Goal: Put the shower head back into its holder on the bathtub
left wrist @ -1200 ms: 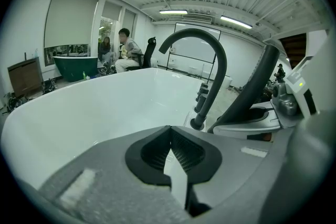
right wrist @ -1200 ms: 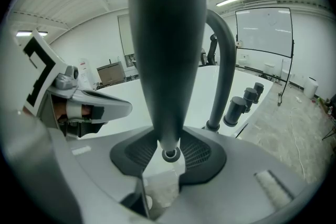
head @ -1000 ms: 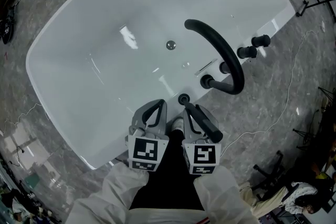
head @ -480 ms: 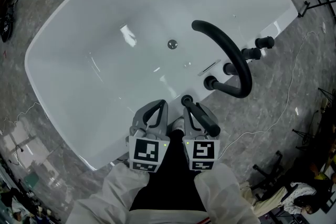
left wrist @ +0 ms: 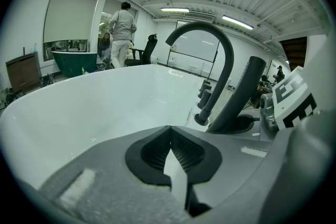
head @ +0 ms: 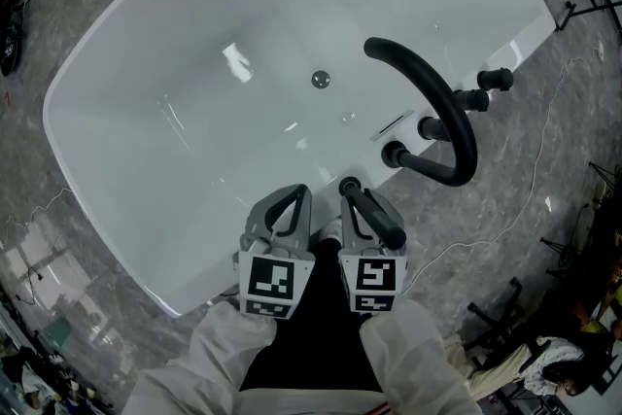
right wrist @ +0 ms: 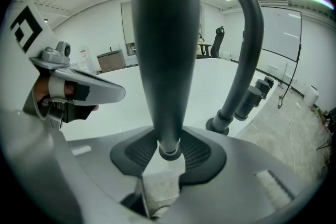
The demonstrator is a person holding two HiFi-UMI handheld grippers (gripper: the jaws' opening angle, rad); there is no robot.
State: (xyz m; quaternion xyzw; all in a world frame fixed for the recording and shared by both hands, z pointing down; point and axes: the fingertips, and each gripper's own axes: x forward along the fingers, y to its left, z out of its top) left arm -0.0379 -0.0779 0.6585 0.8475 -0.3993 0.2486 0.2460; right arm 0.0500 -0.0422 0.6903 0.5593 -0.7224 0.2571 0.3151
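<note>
Black shower head (head: 375,215): clenched in my right claw (head: 348,193), pads pressed on both sides of its narrow lower end. It slants down toward 11 o'clock, that end at the tub's near rim. From my left claw's camera it meets the dark round holder (left wrist: 244,124) there; I cannot tell whether it is seated.

Left claw (head: 291,195): pads closed tip to tip, nothing between them, just beside the right claw at its 9 o'clock, over the same rim.

White bathtub (head: 146,112): glossy, with a round metal drain (head: 321,80) at 12 o'clock from my claws.

Black arched faucet (head: 439,107): on the rim at 2 o'clock from my claws, curving over the basin.

Black knobs (head: 496,78): in a row along the rim beside the faucet's base.

Grey marbled floor (head: 544,209): around the tub, with a thin pale cable (head: 505,228) lying at 3 o'clock.
</note>
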